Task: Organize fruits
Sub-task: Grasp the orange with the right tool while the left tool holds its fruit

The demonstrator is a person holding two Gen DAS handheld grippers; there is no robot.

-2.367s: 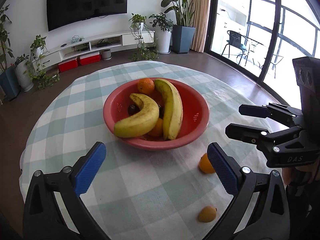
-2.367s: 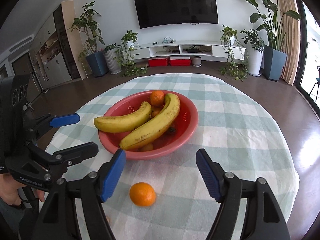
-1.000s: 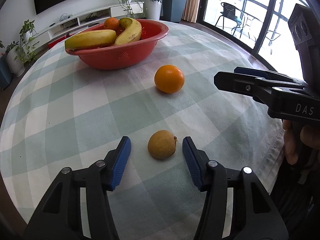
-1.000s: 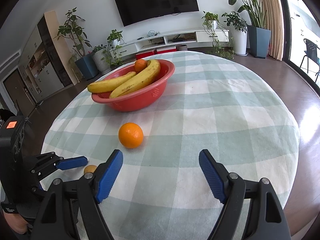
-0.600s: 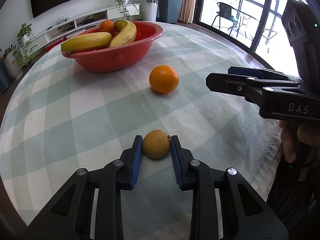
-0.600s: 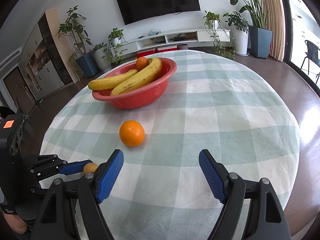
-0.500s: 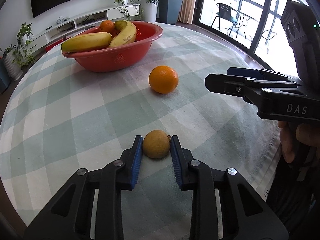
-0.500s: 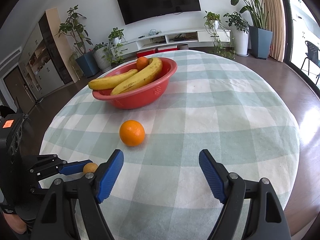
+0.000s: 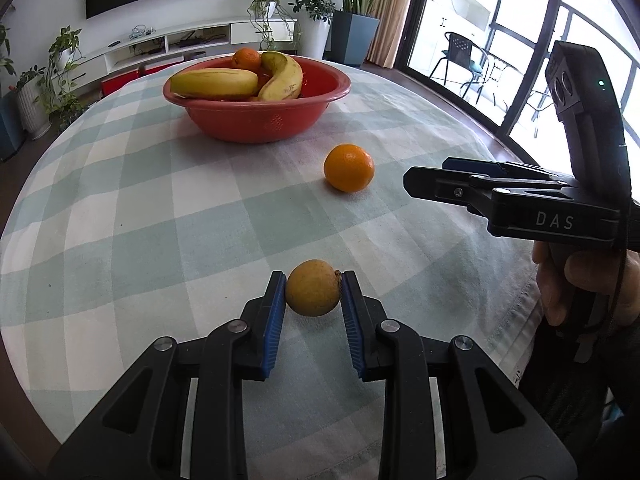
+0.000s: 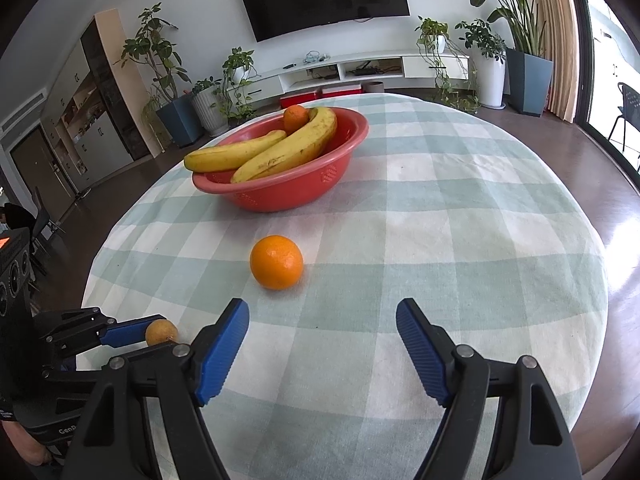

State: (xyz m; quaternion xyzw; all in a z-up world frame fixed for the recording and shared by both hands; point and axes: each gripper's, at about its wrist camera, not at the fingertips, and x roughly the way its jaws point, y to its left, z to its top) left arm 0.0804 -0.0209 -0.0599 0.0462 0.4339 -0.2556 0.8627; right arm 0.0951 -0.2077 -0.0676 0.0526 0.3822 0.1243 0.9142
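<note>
My left gripper (image 9: 313,295) is shut on a small yellow-brown fruit (image 9: 313,293) low over the checked tablecloth; it also shows in the right wrist view (image 10: 161,332). An orange (image 9: 349,167) lies on the cloth ahead, also in the right wrist view (image 10: 276,262). A red bowl (image 9: 256,120) at the far side holds two bananas (image 9: 216,83) and another orange (image 9: 247,58). My right gripper (image 10: 322,338) is open and empty, just behind the loose orange; it shows at the right in the left wrist view (image 9: 440,186).
The round table's cloth edge (image 9: 516,312) runs close on the right near the hand. Plants, a TV shelf and windows stand beyond the table.
My left gripper closed on the small fruit about half a second ago and still holds it; it now sits slightly higher. The right gripper has moved closer to the loose orange.
</note>
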